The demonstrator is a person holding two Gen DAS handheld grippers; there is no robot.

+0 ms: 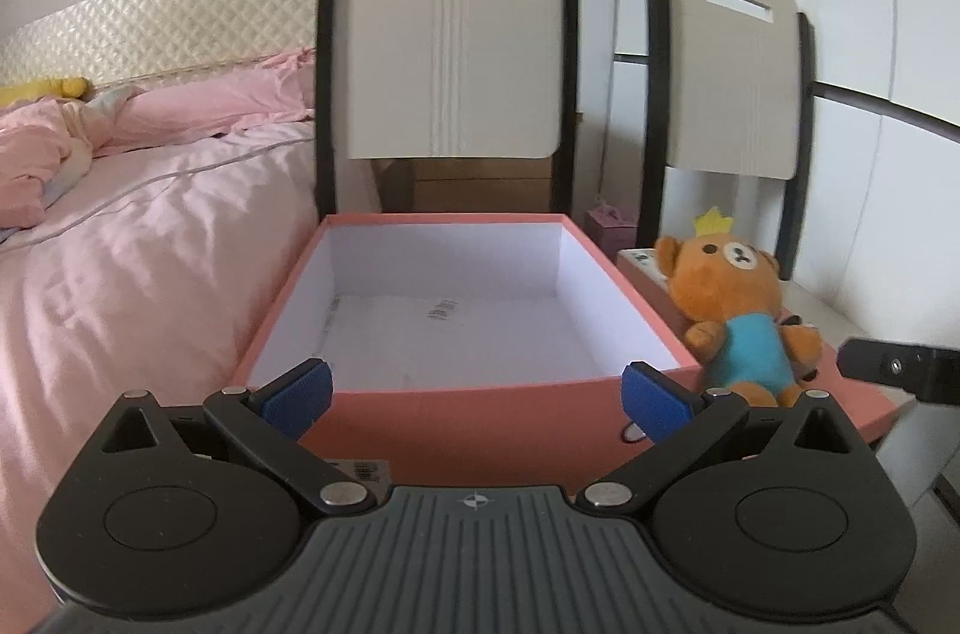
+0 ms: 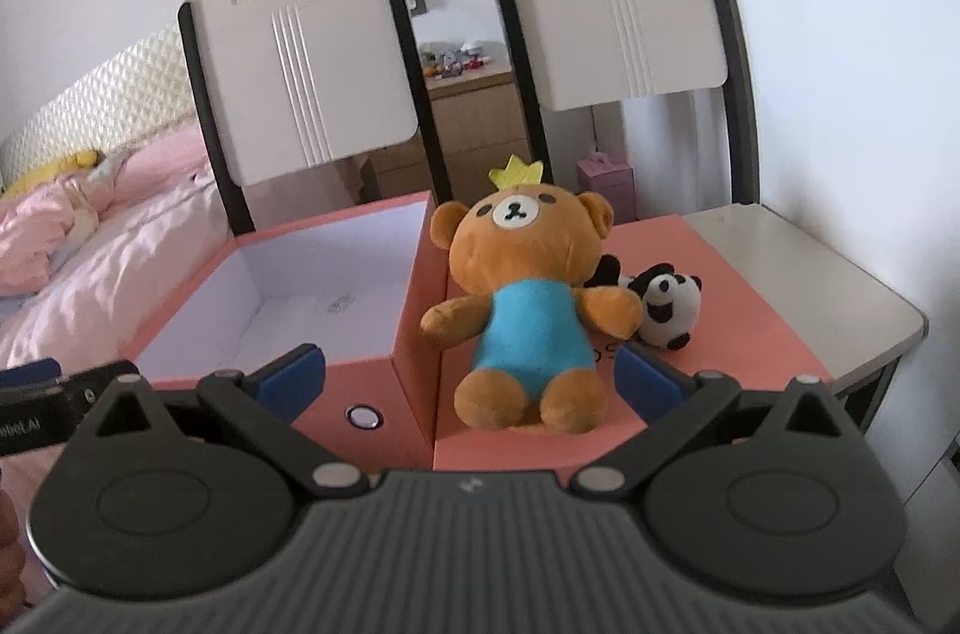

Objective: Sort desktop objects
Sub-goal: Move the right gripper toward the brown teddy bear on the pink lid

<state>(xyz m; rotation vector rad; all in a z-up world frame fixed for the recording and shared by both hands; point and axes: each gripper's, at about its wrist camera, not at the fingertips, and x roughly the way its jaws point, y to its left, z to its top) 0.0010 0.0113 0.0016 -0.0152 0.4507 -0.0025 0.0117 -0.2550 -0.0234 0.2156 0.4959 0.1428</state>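
Beside the empty pink box [image 2: 336, 274], on its lid [image 2: 750, 334], lies the bear [image 2: 528, 298], soft and light I'd judge, so with my right gripper [image 2: 468, 376] fingers apart and empty, I'd pinch its blue belly.

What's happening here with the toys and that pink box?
A person holds a two-finger gripper in each hand. Both are open and hold nothing. The left gripper faces the pink box, which looks empty. The right gripper faces a bear lying on the lid, a small panda beside it.
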